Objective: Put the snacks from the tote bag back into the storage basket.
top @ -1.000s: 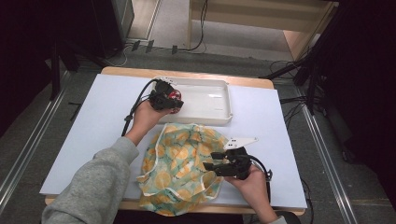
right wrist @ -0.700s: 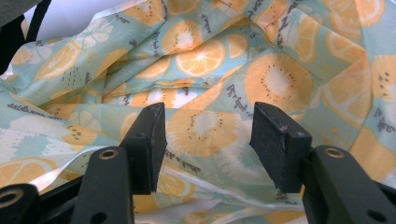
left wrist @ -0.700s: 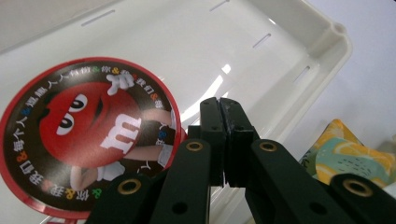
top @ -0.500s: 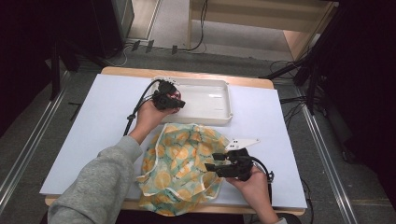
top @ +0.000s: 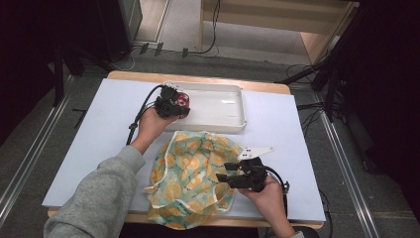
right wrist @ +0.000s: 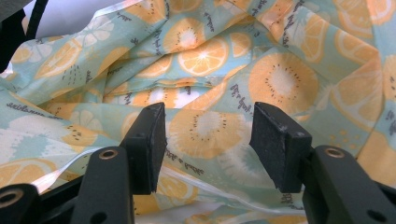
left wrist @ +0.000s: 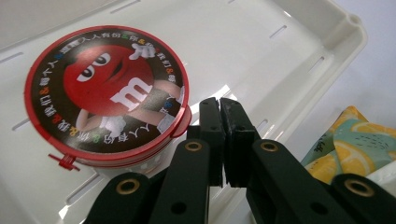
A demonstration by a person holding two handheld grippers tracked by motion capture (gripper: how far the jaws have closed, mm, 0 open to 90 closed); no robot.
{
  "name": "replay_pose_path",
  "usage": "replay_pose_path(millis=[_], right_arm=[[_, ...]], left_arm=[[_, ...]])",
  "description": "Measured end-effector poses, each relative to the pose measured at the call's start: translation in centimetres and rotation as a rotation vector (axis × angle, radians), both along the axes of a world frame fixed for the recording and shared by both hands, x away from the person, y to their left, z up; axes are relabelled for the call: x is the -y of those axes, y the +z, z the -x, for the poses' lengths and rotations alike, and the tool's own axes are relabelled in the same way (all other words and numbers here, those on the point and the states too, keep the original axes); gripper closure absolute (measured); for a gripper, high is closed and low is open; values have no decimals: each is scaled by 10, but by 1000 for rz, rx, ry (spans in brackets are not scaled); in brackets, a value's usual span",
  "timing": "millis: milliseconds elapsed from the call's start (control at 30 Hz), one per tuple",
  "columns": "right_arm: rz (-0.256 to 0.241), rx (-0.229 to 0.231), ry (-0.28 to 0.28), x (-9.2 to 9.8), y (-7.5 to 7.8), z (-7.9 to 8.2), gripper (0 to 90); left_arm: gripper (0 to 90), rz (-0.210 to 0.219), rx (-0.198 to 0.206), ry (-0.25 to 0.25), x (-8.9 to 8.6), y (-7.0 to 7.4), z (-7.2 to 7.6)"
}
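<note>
Work in hand: moving things out of the crumpled pale-green cloth bag printed with orange slices (top: 190, 181) into the shallow white plastic tray (top: 233, 121).
Done so far: a round tin with a red rim and a cartoon red face on its dark lid (left wrist: 106, 93) sits upright on the tray floor, at the tray's left end.
Left to do: judging by the spread jaws aimed at the cloth, the bag is the next concern; whether anything is inside it cannot be told, as its folds hide the interior.
Left gripper (left wrist: 221, 109): jaws pressed together on nothing, tips just beside the tin's right edge and apart from it, over the tray's near-left part.
Right gripper (right wrist: 208, 130): jaws spread apart, hovering over the bag's right side with fabric showing between them; no fold is pinched.
Tray contents: the tin alone; the rest of the floor is bare white plastic with slots.
Bag position: on the white table (top: 99, 124) near the person, just short of the tray's near wall.
</note>
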State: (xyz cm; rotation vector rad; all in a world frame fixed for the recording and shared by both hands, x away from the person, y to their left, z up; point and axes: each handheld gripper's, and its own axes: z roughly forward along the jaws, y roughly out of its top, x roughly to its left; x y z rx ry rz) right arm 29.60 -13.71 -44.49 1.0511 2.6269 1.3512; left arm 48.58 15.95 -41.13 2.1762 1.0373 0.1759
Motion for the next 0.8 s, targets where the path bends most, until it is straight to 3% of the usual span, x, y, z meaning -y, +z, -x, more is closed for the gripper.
replay_pose_path(millis=[267, 367, 433, 533, 667, 800], right_arm=[[-2, 1, -2, 1, 0, 0, 467], [-1, 1, -2, 1, 0, 0, 466], [0, -1, 0, 1, -1, 0, 467], [-1, 1, -1, 1, -1, 0, 466], [-3, -1, -3, 1, 0, 0, 466], [3, -1, -1, 0, 0, 1, 467]], left_arm=[[877, -10, -6, 19, -8, 0, 0], [838, 28, -29, -7, -8, 2, 2], [821, 28, -35, -15, -6, 3, 3], [728, 23, -39, -54, 0, 6, 9], [636, 36, -59, -59, 1, 8, 11], [497, -2, -79, -86, 3, 9, 14]])
